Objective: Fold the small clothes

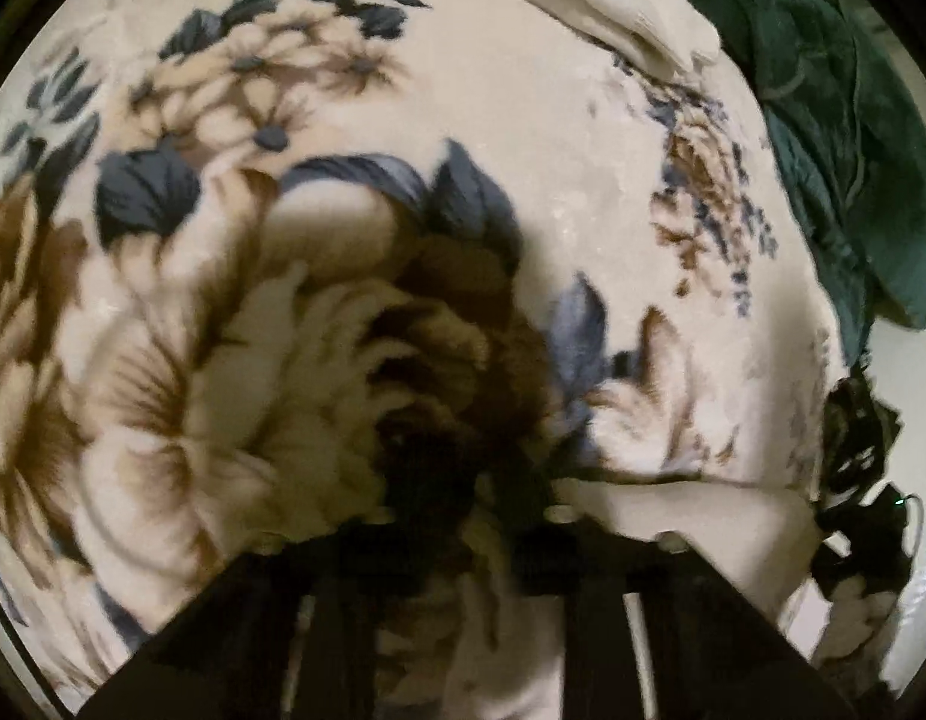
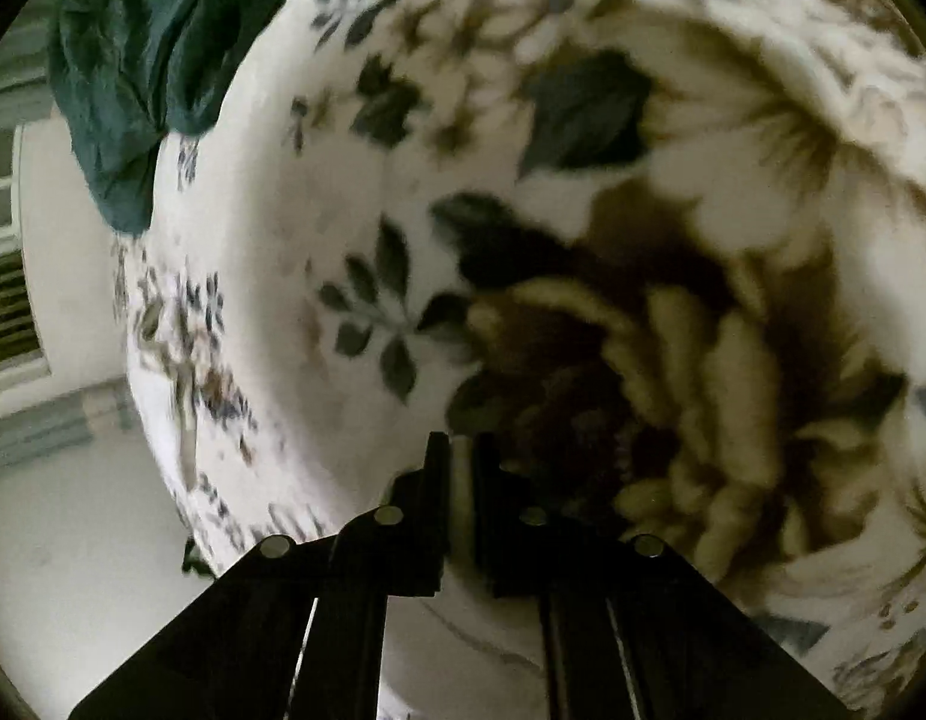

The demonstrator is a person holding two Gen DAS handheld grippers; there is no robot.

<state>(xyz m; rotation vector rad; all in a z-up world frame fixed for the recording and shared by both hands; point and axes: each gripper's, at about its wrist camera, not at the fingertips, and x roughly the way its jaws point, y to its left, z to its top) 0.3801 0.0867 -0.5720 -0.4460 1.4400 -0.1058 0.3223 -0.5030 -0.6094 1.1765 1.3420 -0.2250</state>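
The dark green garment (image 1: 835, 120) lies crumpled in a heap at the far right edge of the floral blanket (image 1: 523, 150) in the left wrist view, and at the upper left (image 2: 133, 60) in the right wrist view. Its cloth is bunched in deep, uneven folds, part of it drooping over the blanket's edge (image 2: 253, 240). Neither claw touches it; both are well apart from it.

A cream folded cloth (image 1: 631, 6) lies at the top of the left view, just beside the green garment. A black tangled thing (image 1: 859, 480) sits at the right edge of the blanket in that view; it is too blurred to name. Beyond the blanket's edge in the right view are a pale floor (image 2: 73, 540) and a window with blinds (image 2: 7, 306). Nothing lies on the open blanket between the claws and the garment.

The left gripper (image 1: 463, 468) points down at the big brown flower print; blur and shadow hide its tips, so whether it is spread or closed cannot be told. The right gripper (image 2: 463, 480) hovers near the blanket's edge, its two fingers drawn close together with only a thin slit between them, holding nothing visible.
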